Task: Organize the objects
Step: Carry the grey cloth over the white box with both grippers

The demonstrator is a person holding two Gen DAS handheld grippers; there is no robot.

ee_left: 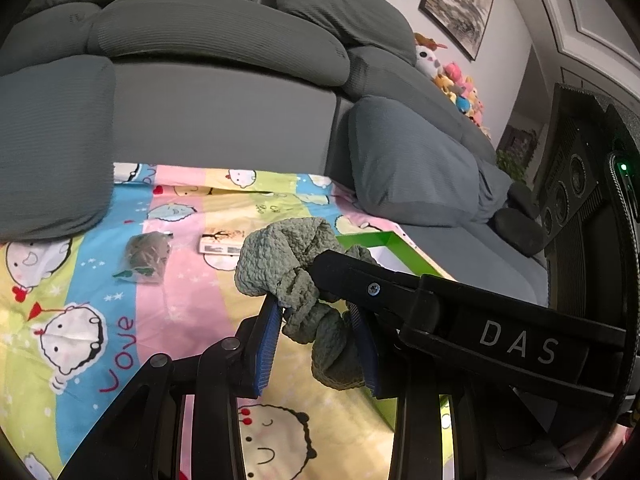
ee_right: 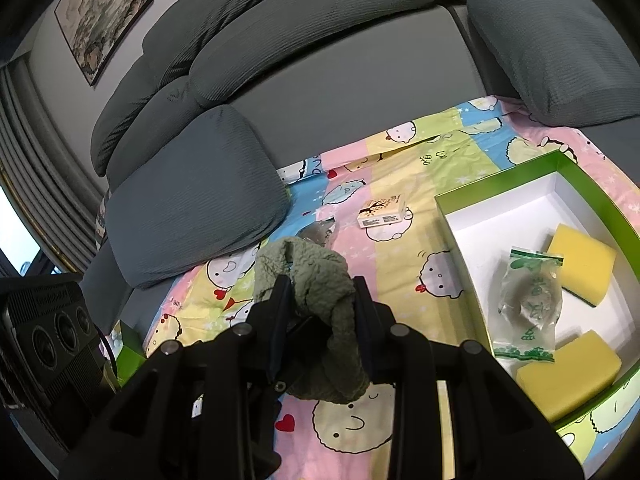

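A crumpled grey-green cloth (ee_left: 280, 260) hangs above the cartoon-print blanket (ee_left: 180, 300), and both grippers are shut on it. In the left wrist view my left gripper (ee_left: 316, 312) pinches its lower folds between blue pads. My right gripper (ee_left: 332, 276) reaches in from the right and clamps the same cloth higher up. In the right wrist view the cloth (ee_right: 316, 272) bunches between the fingers of my right gripper (ee_right: 322, 284), with a tail drooping below. The green box (ee_right: 496, 200) with a white inside lies to the right.
The box holds two yellow sponges (ee_right: 580, 260) and a clear packet (ee_right: 528, 304). A small card box (ee_right: 382, 212) and another clear packet (ee_left: 146, 256) lie on the blanket. Grey sofa cushions (ee_right: 192, 208) ring the blanket. Plush toys (ee_left: 460, 84) sit far right.
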